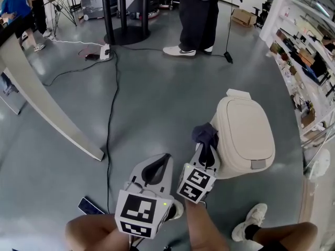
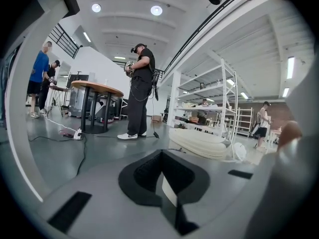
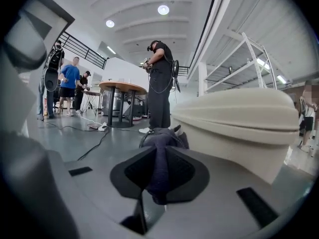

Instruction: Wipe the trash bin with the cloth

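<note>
The cream trash bin stands on the grey floor with its lid down, to the right of both grippers. My right gripper is shut on a dark blue cloth, which bunches above the jaws against the bin's left side. In the right gripper view the cloth runs between the jaws of the right gripper, and the bin fills the right half. My left gripper hangs just left of the right one, shut and empty. In its own view the left gripper holds nothing, and the bin lies ahead to the right.
A black cable runs across the floor to the left. A person stands beyond the bin beside a round table base. A slanted white beam crosses the left side. Shelving lines the right. A phone lies near my feet.
</note>
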`<state>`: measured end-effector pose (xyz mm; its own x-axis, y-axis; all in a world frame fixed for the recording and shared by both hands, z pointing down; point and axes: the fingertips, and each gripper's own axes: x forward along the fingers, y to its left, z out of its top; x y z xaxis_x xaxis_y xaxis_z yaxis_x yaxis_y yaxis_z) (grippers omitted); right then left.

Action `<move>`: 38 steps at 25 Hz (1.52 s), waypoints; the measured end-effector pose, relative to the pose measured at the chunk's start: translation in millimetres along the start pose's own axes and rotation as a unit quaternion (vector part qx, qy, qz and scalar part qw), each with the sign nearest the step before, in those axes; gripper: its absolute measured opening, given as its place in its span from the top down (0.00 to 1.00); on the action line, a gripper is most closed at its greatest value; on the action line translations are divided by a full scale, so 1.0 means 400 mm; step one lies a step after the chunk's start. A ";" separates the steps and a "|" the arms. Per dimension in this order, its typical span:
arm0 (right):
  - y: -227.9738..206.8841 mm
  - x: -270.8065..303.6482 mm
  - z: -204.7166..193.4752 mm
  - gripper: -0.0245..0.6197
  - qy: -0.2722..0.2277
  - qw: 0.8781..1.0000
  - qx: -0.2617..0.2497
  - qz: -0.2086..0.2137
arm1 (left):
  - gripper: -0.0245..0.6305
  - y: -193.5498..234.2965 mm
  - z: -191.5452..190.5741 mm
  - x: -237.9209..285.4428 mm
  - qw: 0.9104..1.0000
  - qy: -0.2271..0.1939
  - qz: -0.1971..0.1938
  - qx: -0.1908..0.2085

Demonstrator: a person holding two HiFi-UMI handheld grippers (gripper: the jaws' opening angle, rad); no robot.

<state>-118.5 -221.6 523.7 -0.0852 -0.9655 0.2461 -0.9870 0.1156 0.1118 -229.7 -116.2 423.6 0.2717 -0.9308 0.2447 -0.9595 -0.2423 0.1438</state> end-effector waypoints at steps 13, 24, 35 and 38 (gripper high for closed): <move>0.026 0.046 -0.178 0.88 0.072 0.996 -0.057 -0.001 | 0.96 -0.009 0.014 -0.011 1.000 0.001 -0.002 0.012; 0.047 0.088 -0.371 0.88 0.152 0.984 -0.098 -0.002 | 0.96 -0.010 0.024 -0.008 1.000 -0.001 -0.004 0.011; 0.053 0.099 -0.330 0.88 0.126 0.987 -0.099 0.007 | 0.96 -0.010 0.001 0.005 1.000 -0.004 -0.005 0.002; 0.062 0.091 -0.245 0.88 0.087 0.993 -0.084 0.011 | 0.96 -0.018 0.004 0.003 1.000 -0.002 -0.010 0.002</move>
<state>-132.6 -231.1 629.8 -0.0683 -0.9090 0.4111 -0.9472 0.1884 0.2594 -222.7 -116.1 421.3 0.2900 -0.9269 0.2381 -0.9544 -0.2617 0.1438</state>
